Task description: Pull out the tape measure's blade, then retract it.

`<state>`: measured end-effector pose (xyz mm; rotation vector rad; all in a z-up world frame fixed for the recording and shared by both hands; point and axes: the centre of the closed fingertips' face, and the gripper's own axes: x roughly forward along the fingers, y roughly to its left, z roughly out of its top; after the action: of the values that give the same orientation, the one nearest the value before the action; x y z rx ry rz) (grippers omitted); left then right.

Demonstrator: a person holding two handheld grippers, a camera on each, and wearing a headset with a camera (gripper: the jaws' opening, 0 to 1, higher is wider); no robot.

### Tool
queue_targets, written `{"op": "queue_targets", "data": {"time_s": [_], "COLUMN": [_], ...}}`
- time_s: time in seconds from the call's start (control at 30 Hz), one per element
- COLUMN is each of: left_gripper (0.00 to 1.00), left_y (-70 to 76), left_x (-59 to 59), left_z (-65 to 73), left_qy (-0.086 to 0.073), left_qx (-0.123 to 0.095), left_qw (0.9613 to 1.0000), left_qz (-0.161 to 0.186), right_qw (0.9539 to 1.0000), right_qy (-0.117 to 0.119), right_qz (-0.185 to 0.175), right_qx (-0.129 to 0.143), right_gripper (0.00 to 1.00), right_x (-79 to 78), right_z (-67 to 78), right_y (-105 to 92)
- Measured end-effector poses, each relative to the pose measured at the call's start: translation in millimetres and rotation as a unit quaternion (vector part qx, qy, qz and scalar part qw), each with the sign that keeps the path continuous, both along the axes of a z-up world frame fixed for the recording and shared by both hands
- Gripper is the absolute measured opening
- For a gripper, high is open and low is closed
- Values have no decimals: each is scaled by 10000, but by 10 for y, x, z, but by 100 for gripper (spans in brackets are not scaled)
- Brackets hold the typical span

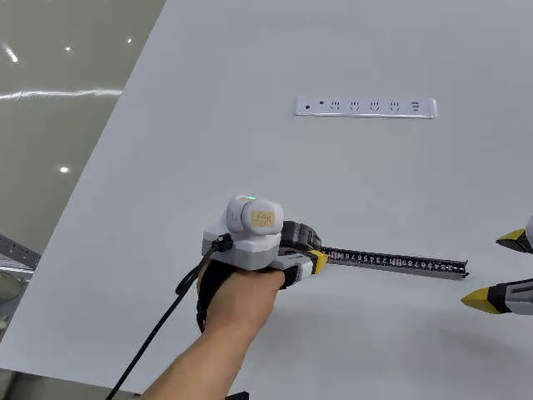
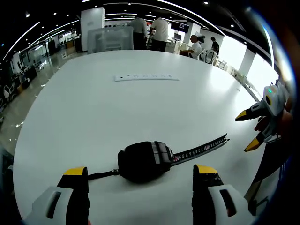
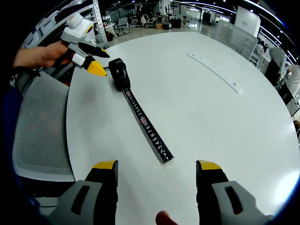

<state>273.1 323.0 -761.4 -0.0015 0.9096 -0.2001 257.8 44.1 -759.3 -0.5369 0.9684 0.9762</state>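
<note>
Your left hand holds the left gripper low over the white table, with its black cable trailing off toward 7 o'clock in the head view. Its yellow-tipped jaws are spread wide, and the black tape measure lies on the table between them and just ahead. From the left gripper view the jaws look clear of the case, though the head view is too crowded there to be sure. A thin strap leaves the case toward 9 o'clock in that view. The blade is pulled out and lies flat on the table, running from the case toward 3 o'clock in the head view, printed numbers facing up. Its end hook stops just short of the right gripper — those jaws are also spread, pinching nothing, with the blade tip lying just ahead of the gap between them. Well apart from all this, at about 1 o'clock from the case, a white power strip lies flat on the table. In the right gripper view a grey mesh chair stands beside the table edge at 9 o'clock.
</note>
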Motion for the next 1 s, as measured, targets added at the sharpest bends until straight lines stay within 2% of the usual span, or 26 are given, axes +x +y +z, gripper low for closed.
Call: {"op": "queue_targets", "data": {"time_s": [0.2, 0.53, 0.77, 1.0], "left_gripper": [88, 85, 84, 83], "left_y": [-30, -53, -58, -76], "left_x": [73, 140, 169, 194], "left_z": [-49, -137, -195, -255], "left_qy": [-8, 12, 37, 99], "left_qx": [-83, -10, -61, -111], "left_qw": [9999, 9999, 9997, 9995], "left_qz": [88, 142, 227, 287], "right_qw": [9998, 9987, 9965, 9925], "right_qy": [-12, 41, 58, 24], "right_qz": [201, 511, 825, 1209], "right_qx": [-20, -80, -112, -179], "right_gripper": [61, 56, 53, 48], "right_x": [51, 133, 160, 187], "right_z": [-53, -173, -249, -341], "right_y": [18, 27, 57, 60]}}
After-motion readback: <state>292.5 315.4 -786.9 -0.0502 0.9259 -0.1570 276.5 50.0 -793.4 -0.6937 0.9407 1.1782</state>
